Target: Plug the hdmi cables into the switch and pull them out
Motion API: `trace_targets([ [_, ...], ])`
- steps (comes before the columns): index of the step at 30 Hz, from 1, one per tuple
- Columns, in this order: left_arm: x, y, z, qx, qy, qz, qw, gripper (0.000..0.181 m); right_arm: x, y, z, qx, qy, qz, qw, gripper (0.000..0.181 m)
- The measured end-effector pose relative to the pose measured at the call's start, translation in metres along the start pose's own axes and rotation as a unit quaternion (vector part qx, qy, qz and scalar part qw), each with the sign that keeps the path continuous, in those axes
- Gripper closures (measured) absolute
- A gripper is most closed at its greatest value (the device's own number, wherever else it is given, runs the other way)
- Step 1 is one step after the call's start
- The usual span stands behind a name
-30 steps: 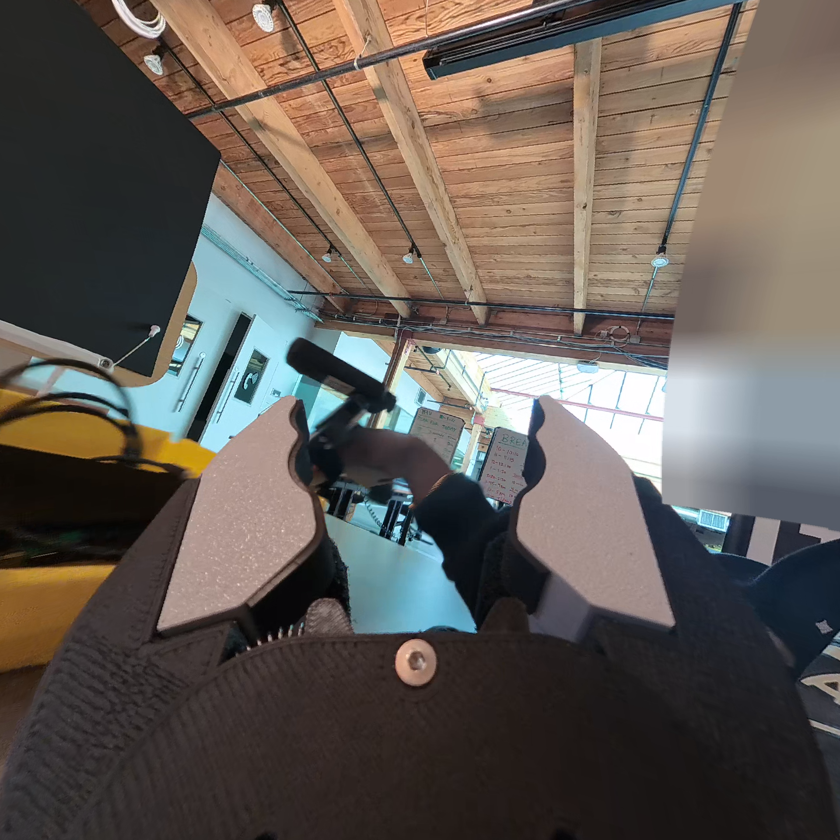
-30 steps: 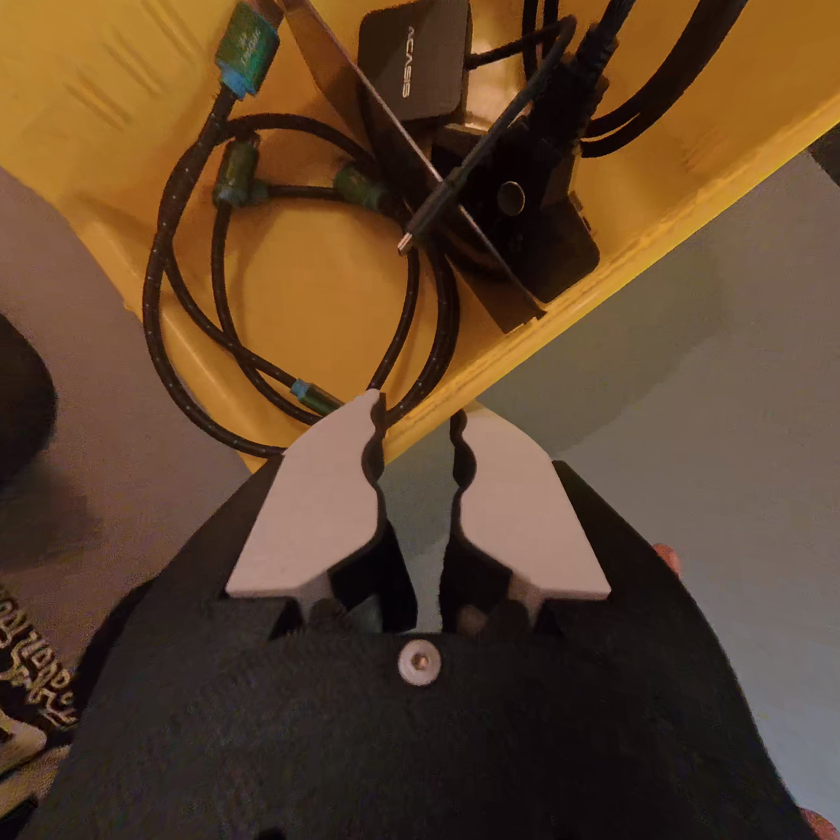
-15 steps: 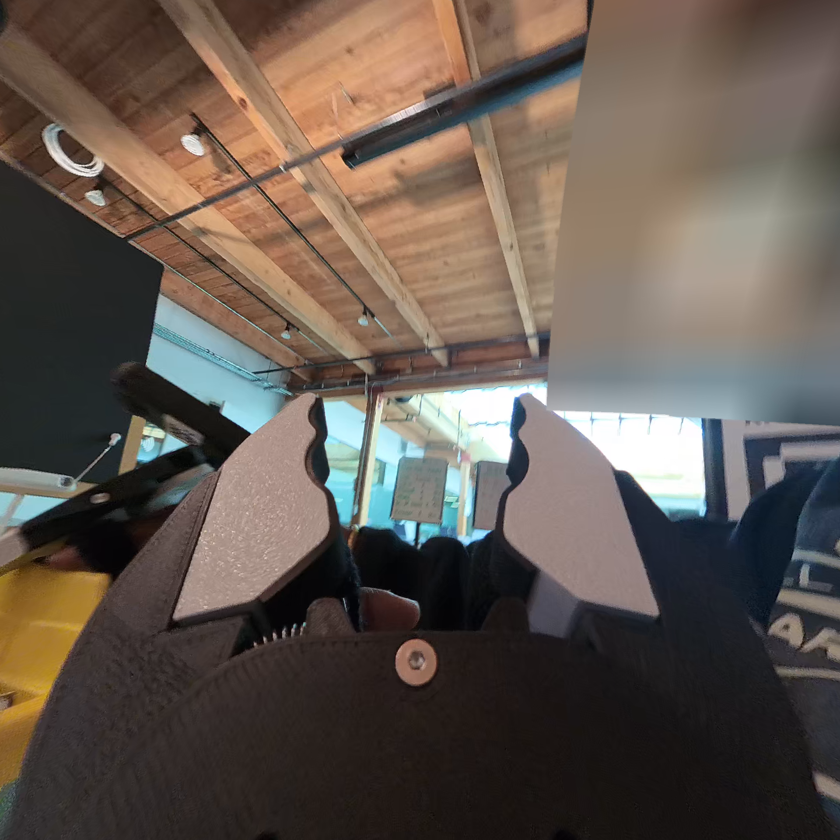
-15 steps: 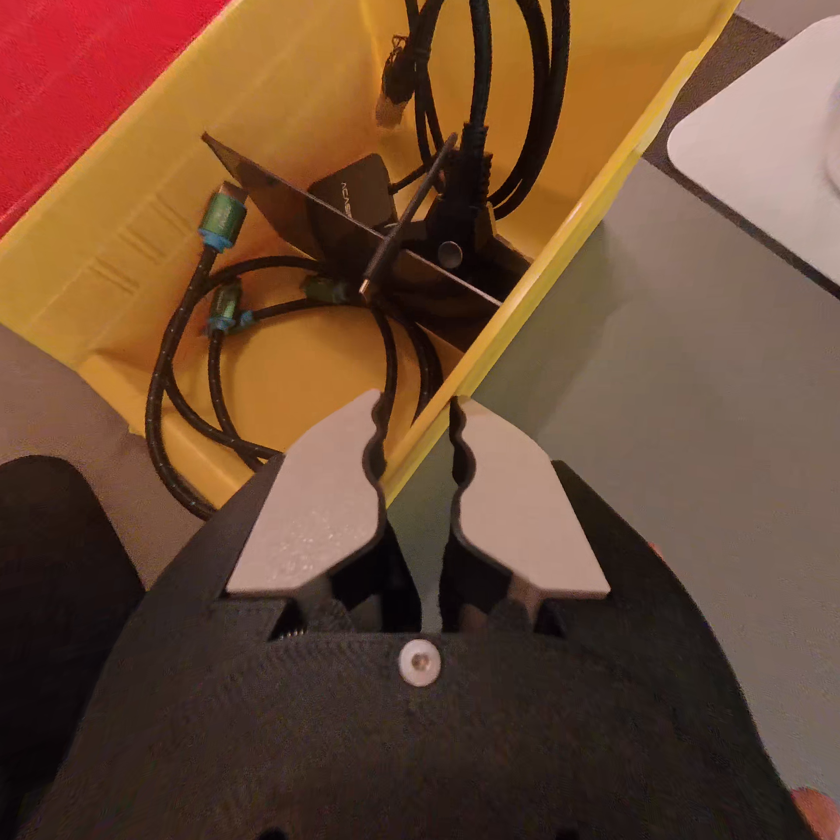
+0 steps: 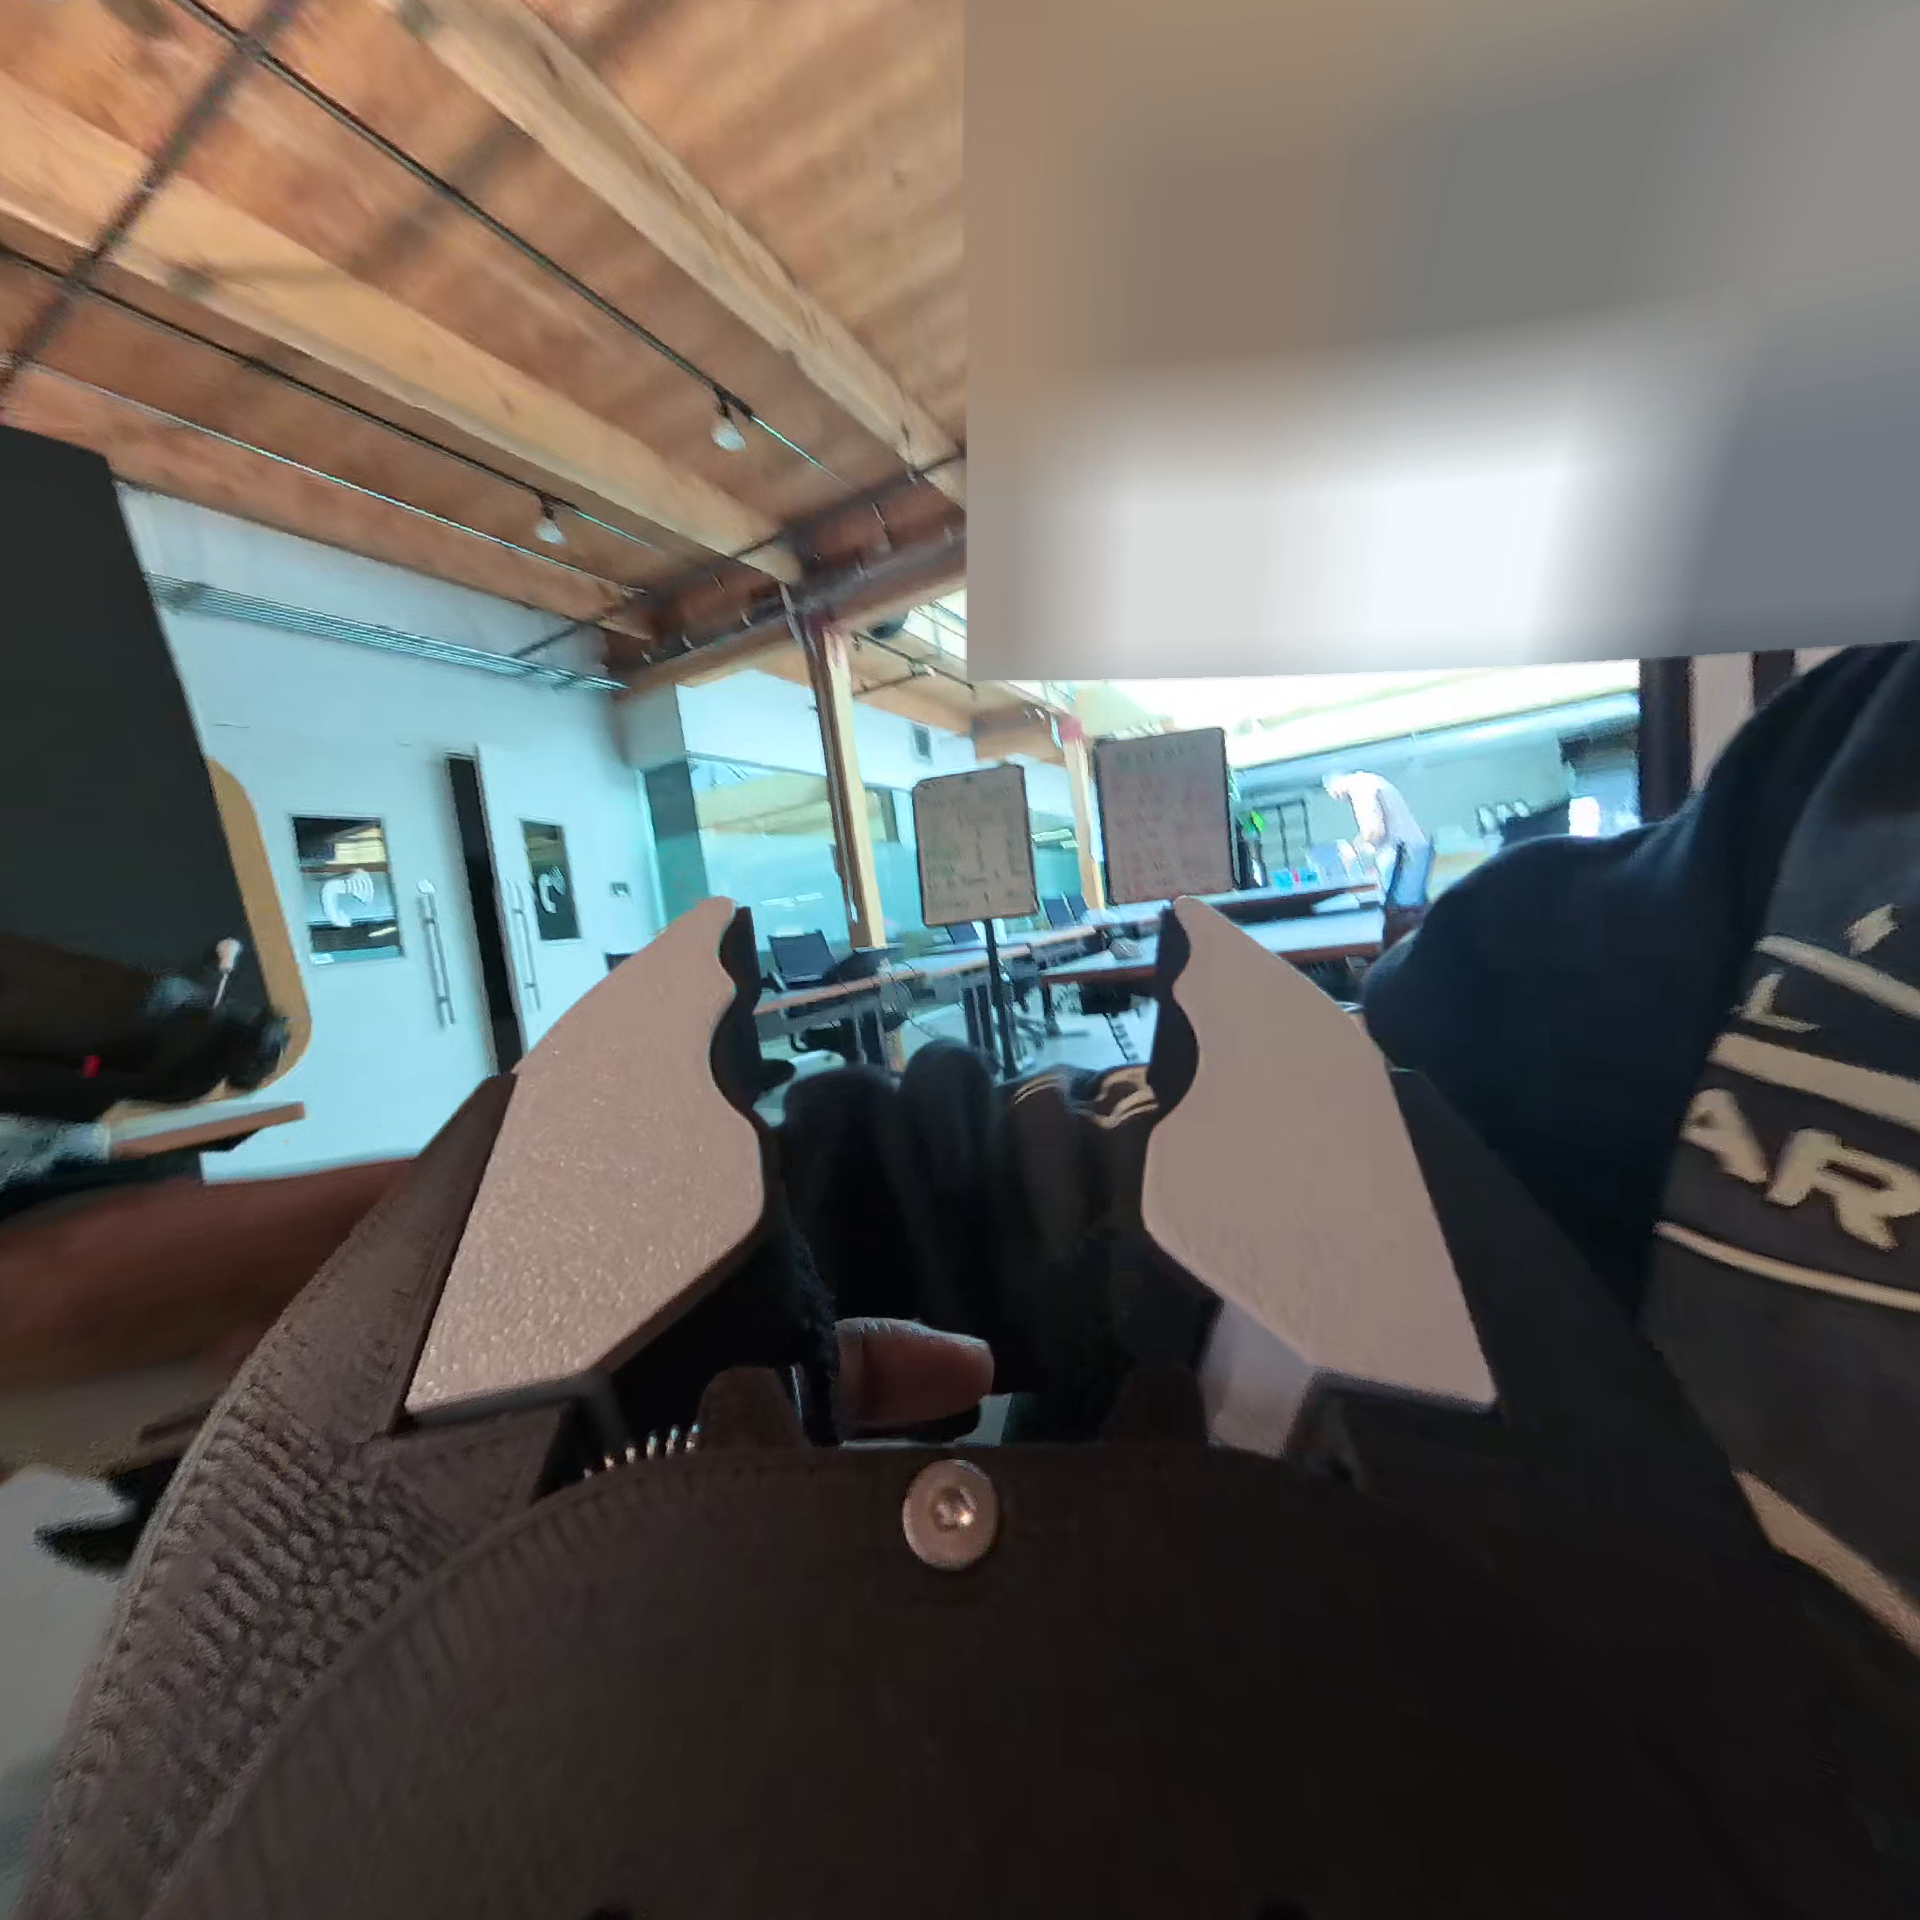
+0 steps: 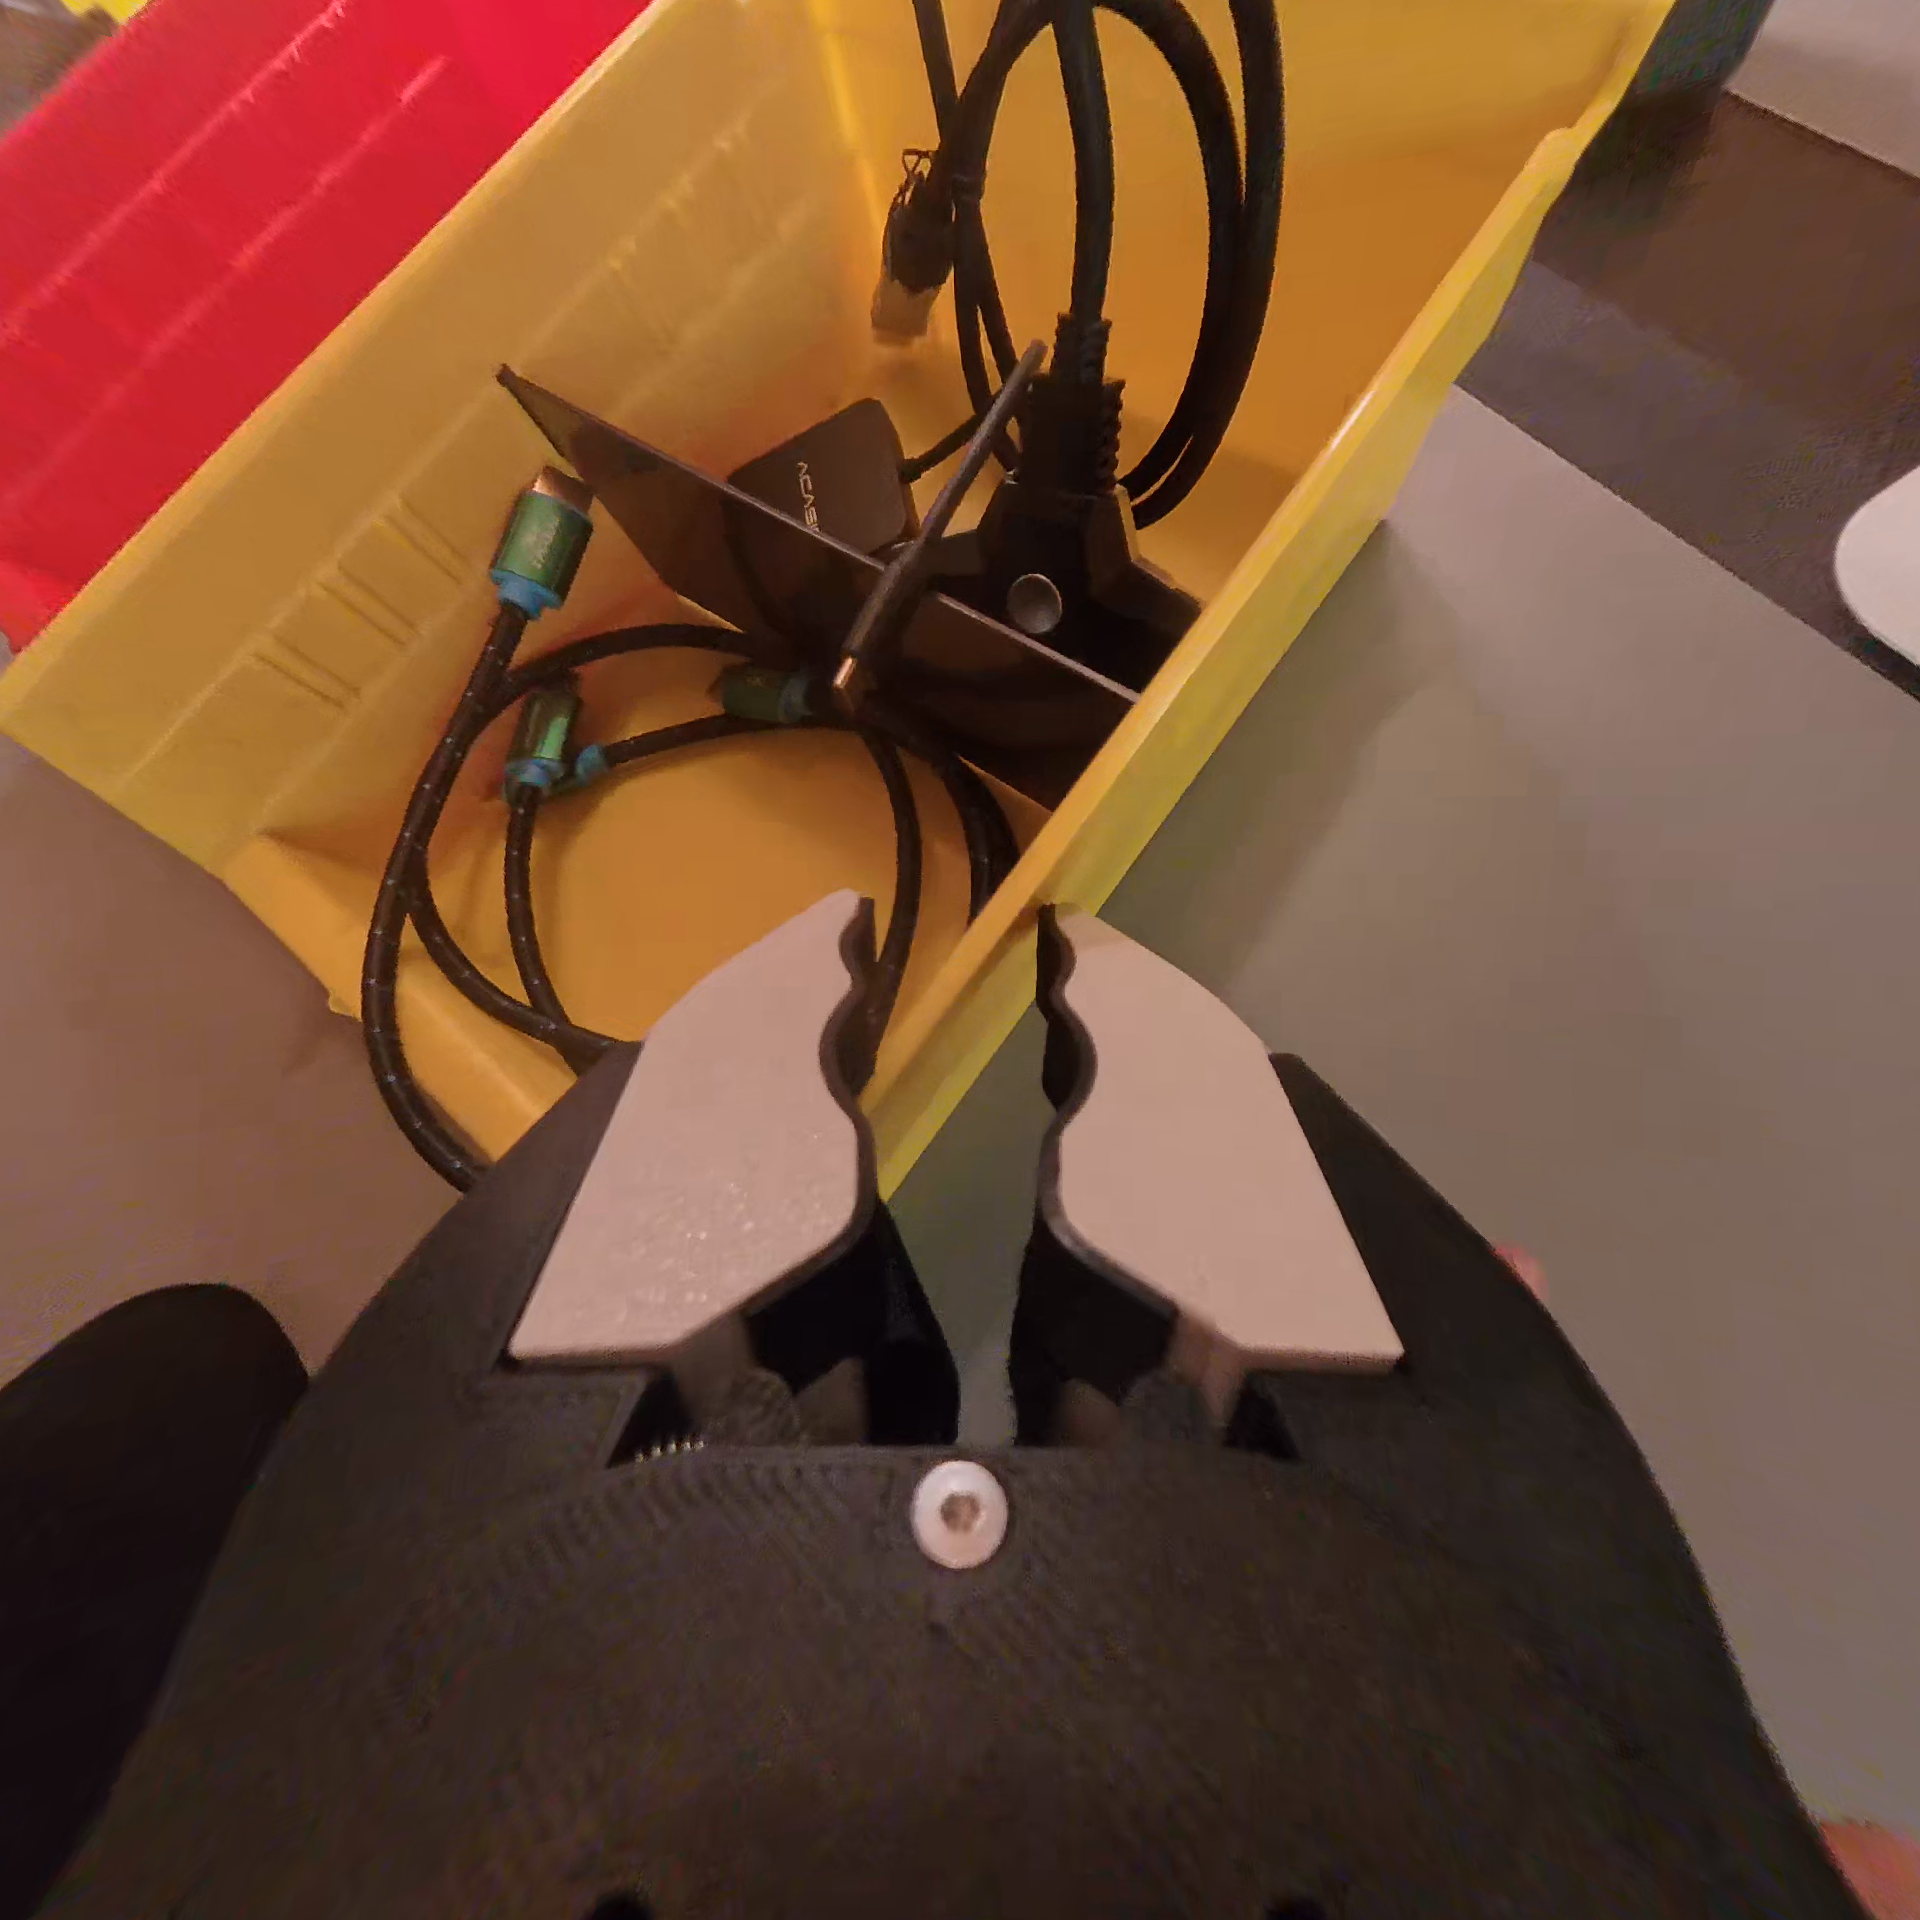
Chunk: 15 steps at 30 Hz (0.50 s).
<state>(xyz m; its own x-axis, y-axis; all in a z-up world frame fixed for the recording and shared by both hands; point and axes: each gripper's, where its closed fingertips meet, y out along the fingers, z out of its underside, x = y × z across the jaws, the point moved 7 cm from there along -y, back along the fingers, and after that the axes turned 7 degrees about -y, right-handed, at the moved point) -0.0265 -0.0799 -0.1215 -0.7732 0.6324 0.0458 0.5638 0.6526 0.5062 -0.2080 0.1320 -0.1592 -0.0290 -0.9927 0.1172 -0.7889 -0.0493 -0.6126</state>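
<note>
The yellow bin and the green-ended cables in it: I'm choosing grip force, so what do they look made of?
The yellow bin looks like moulded plastic: smooth, slightly glossy walls with ribs. The cables seem to have a woven fabric jacket, black with pale flecks. Their green plug ends have a metallic sheen, possibly anodised metal.

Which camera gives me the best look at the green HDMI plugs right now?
The right wrist view: it looks down into the yellow bin, where the green plugs lie beside the black divider. The left wrist view faces the room and ceiling, showing none.

yellow bin [image 6: 1226, 769] on grey table [image 6: 1558, 935] | red bin [image 6: 208, 260] beside | two whiteboards [image 5: 974, 844]
</note>
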Motion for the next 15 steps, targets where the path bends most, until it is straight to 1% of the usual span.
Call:
trace_targets([
  [1, 0.001, -0.003, -0.008, 0.007, 0.007, 0.005, 1.0, 0.108, 0.002, 0.003, -0.002, -0.007, -0.006, -0.009, 1.0, 0.149],
  [2, 0.003, -0.008, -0.018, 0.02, 0.018, 0.007, 1.0, 0.109, 0.004, 0.005, -0.004, -0.028, -0.02, -0.024, 0.999, 0.14],
  [4, 0.012, -0.024, -0.037, 0.072, 0.052, 0.004, 0.996, 0.108, 0.002, -0.009, -0.011, -0.123, -0.037, -0.012, 0.992, 0.114],
  [6, 0.03, -0.05, -0.058, 0.147, 0.092, -0.025, 0.984, 0.104, 0.004, -0.041, -0.018, -0.221, -0.044, -0.027, 0.974, 0.099],
  [8, 0.054, -0.087, -0.077, 0.24, 0.127, -0.076, 0.959, 0.1, 0.008, -0.082, -0.017, -0.277, -0.042, -0.057, 0.958, 0.082],
  [9, 0.067, -0.107, -0.085, 0.288, 0.14, -0.104, 0.941, 0.098, 0.011, -0.104, -0.012, -0.292, -0.042, -0.076, 0.953, 0.076],
  [11, 0.095, -0.151, -0.099, 0.382, 0.16, -0.166, 0.895, 0.096, 0.016, -0.143, 0.008, -0.297, -0.041, -0.102, 0.948, 0.072],
  [13, 0.125, -0.196, -0.106, 0.479, 0.165, -0.219, 0.834, 0.094, 0.022, -0.177, 0.037, -0.297, -0.043, -0.113, 0.947, 0.07],
  [15, 0.15, -0.235, -0.108, 0.57, 0.155, -0.248, 0.768, 0.091, 0.028, -0.204, 0.072, -0.306, -0.043, -0.115, 0.944, 0.07],
])
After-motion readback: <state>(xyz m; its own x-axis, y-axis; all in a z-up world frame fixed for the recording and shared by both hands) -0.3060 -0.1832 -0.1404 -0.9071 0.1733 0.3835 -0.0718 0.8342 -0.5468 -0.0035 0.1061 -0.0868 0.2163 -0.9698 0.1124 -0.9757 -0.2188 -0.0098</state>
